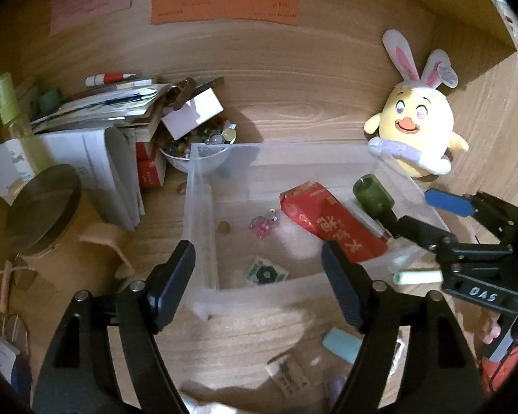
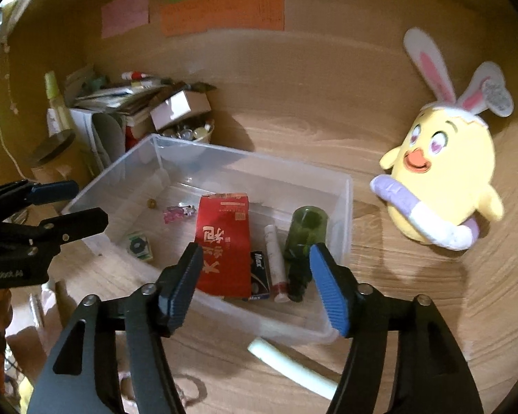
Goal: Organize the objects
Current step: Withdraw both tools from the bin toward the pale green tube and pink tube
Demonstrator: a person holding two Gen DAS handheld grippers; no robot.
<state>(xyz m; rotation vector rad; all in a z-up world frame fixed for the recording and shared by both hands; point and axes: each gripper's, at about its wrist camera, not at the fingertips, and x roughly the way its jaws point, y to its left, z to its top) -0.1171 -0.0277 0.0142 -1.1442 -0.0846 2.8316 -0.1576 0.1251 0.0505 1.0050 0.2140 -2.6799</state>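
Two grippers are in view, both with fingers spread apart and nothing between them. Left gripper (image 1: pixel 259 283) hovers at the lower centre of its frame, over the near wall of the clear plastic bin (image 1: pixel 198 186). Right gripper (image 2: pixel 255 286) hovers over the bin's near right corner in its own frame; its right finger (image 2: pixel 328 293) carries a blue pad.

Outside the bin, on the wooden desk (image 2: pixel 293 114): a pale white-green tube (image 2: pixel 293 367) lies just beside the near wall, lower centre of the right view. A light blue eraser-like block (image 1: pixel 342 345) lies at the lower right of the left view.

Inside the bin: red packet with Chinese characters (image 2: pixel 224 245), small dark box marked "Max" (image 2: pixel 260 270), white tube with red end (image 2: pixel 275 262), dark green bottle (image 2: pixel 302 245) lying on its side, green-white square packet (image 2: pixel 140 245), pink trinket (image 2: pixel 178 212), small brown bead (image 2: pixel 151 203).

Beyond the bin: yellow chick plush with rabbit ears (image 2: pixel 442 179) at right, well apart from the bin. At upper left, a bowl of small trinkets (image 1: pixel 203 145), a stack of papers and boxes (image 1: pixel 114 127), and a spray bottle (image 1: pixel 13 114). Orange, green and pink notes (image 2: pixel 221 12) are on the back panel.
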